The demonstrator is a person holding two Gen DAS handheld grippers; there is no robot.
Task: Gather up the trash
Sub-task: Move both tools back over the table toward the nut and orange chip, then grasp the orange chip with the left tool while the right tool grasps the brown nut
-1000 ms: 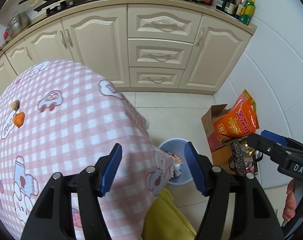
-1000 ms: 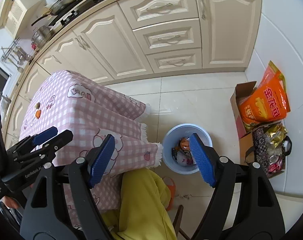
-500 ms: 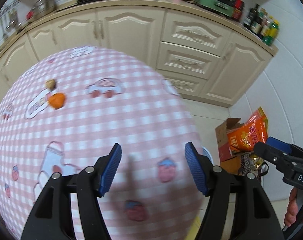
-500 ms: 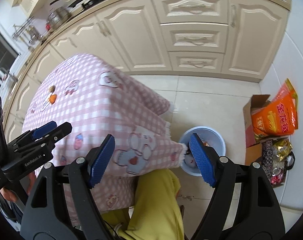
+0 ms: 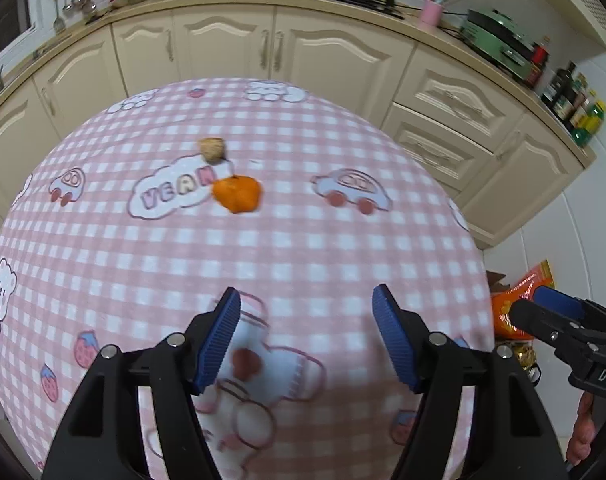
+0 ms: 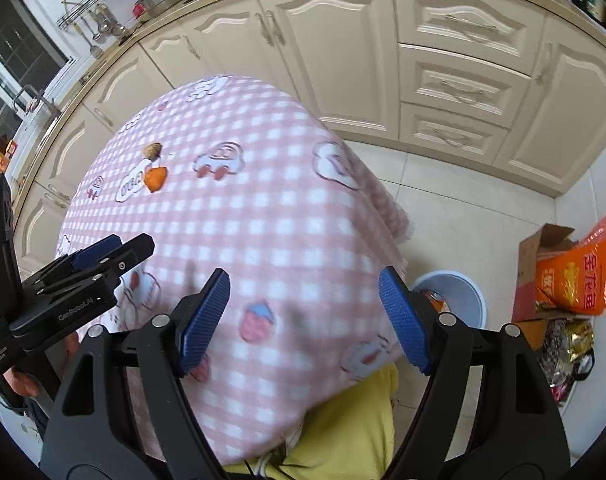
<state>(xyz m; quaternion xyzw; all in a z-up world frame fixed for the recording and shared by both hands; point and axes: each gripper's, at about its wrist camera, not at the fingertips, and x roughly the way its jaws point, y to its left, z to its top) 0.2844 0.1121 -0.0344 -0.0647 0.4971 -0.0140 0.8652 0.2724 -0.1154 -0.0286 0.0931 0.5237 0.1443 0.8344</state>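
Note:
An orange peel (image 5: 237, 197) and a small brown nutshell-like scrap (image 5: 211, 148) lie on the pink checked tablecloth (image 5: 303, 240). They also show in the right wrist view: peel (image 6: 155, 178), brown scrap (image 6: 152, 150). My left gripper (image 5: 305, 336) is open and empty above the near part of the table, well short of the peel. My right gripper (image 6: 303, 320) is open and empty over the table's near right corner. A light blue bin (image 6: 459, 294) with trash inside stands on the floor right of the table.
Cream kitchen cabinets (image 5: 335, 52) run behind the table. A cardboard box (image 6: 543, 248) with an orange bag (image 6: 579, 276) and a bag of shiny wrappers (image 6: 567, 344) sit by the right wall. Yellow clothing (image 6: 343, 432) shows below the table edge.
Both grippers swung left and up from the bin toward the table top. The peel and brown scrap now lie ahead of the left gripper. Both stayed open.

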